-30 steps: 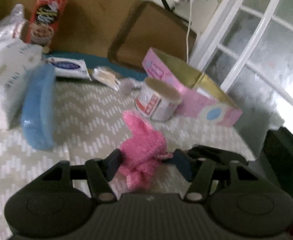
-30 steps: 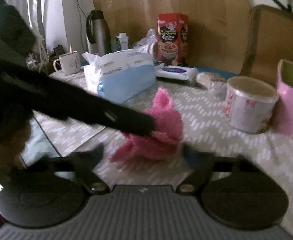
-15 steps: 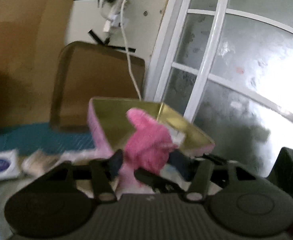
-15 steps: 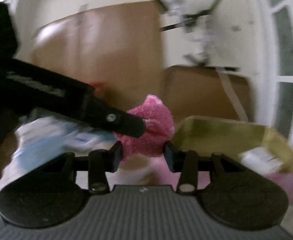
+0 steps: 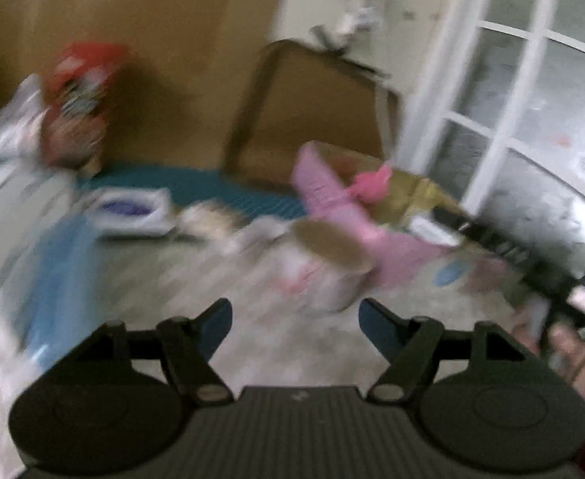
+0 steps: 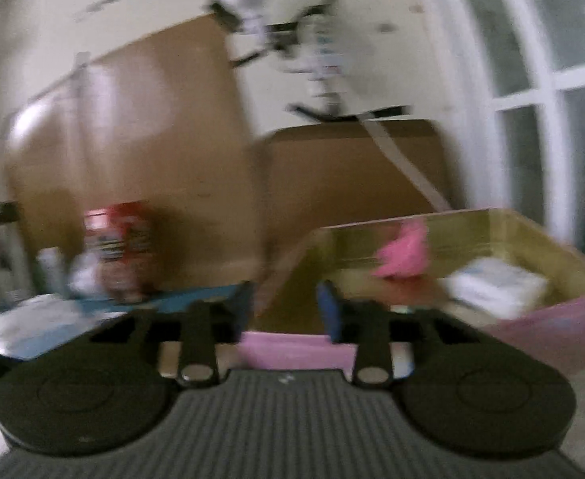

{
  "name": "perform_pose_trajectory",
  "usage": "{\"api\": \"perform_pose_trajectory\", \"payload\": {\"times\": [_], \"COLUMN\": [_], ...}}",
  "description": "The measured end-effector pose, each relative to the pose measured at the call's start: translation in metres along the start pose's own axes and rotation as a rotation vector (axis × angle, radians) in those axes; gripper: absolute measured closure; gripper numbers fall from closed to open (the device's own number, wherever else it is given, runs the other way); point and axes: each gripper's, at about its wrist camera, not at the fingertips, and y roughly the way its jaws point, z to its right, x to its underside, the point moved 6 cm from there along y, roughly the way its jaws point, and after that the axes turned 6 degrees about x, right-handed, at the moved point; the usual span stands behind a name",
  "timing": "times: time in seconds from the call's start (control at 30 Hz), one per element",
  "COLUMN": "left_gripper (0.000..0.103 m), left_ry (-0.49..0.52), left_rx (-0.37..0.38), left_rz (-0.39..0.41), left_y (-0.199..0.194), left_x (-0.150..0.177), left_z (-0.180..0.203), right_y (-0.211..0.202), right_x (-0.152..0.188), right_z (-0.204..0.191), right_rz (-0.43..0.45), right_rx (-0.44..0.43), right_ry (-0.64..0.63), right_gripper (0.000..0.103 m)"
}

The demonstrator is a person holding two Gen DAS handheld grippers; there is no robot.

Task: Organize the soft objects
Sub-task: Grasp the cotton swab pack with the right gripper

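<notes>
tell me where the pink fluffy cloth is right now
The pink fluffy cloth is inside the pink box, toward its back wall, left of a white packet in the right wrist view.

Beyond the jaws rises a pale wall [image 6: 165, 12] with a large brown cardboard sheet [image 6: 133, 139] leaning against it, and a smaller brown board [image 5: 312, 119] propped just to its right. Cables and a white plug [image 6: 316, 48] hang taped high on the wall, blurred. To the right of the jaws a white-framed window [image 5: 504, 119] with frosted panes lets in dull daylight, and below them the counter [image 5: 196, 279] wears a pale zigzag-patterned cloth.
</notes>
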Motion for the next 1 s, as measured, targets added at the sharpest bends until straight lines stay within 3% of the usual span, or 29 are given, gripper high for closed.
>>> {"api": "perform_pose_trajectory", "payload": {"times": [0.17, 0.2, 0.23, 0.3, 0.33, 0.4, 0.53, 0.63, 0.67, 0.73, 0.87, 1.0], "left_gripper": [0.032, 0.032, 0.032, 0.032, 0.031, 0.031, 0.031, 0.031, 0.031, 0.031, 0.031, 0.031], "left_ry": [-0.117, -0.132, -0.142, -0.149, -0.145, -0.134, -0.147, -0.163, -0.170, -0.186, -0.210, -0.237], "left_rx": [-0.065, -0.069, -0.071, -0.061, -0.053, -0.048, -0.025, -0.018, -0.016, -0.010, 0.001, 0.030], "left_rz": [0.009, 0.017, 0.020, 0.025, 0.035, 0.053, 0.072, 0.075, 0.076, 0.080, 0.094, 0.109], "left_y": [-0.024, -0.028, -0.030, -0.036, -0.040, -0.052, -0.068, -0.073, -0.075, -0.078, -0.083, -0.090], "left_x": [0.023, 0.024, 0.026, 0.030, 0.031, 0.037, 0.044, 0.047, 0.048, 0.050, 0.049, 0.046], "left_z": [-0.046, -0.051, -0.055, -0.059, -0.059, -0.063, -0.069, -0.074, -0.076, -0.081, -0.088, -0.089], "right_y": [0.028, 0.043, 0.063, 0.106, 0.127, 0.168, 0.217, 0.232, 0.232, 0.228, 0.200, 0.134], "right_x": [-0.005, -0.009, -0.012, -0.012, -0.010, 0.002, 0.028, 0.045, 0.046, 0.040, 0.023, 0.028], "right_z": [-0.079, -0.093, -0.105, -0.124, -0.130, -0.143, -0.160, -0.164, -0.165, -0.165, -0.165, -0.170], "right_rz": [-0.098, -0.135, -0.191, -0.340, -0.400, -0.562, -0.790, -0.913, -0.905, -0.880, -0.810, -0.765], "right_rx": [-0.212, -0.240, -0.263, -0.298, -0.284, -0.254, -0.206, -0.155, -0.151, -0.151, -0.228, -0.374], "right_ry": [-0.203, -0.246, -0.282, -0.347, -0.374, -0.452, -0.563, -0.602, -0.619, -0.612, -0.538, -0.489], "right_gripper": [0.079, 0.073, 0.046, 0.014, 0.012, 0.012, 0.009, 0.014, 0.016, 0.050, 0.055, 0.054]}}
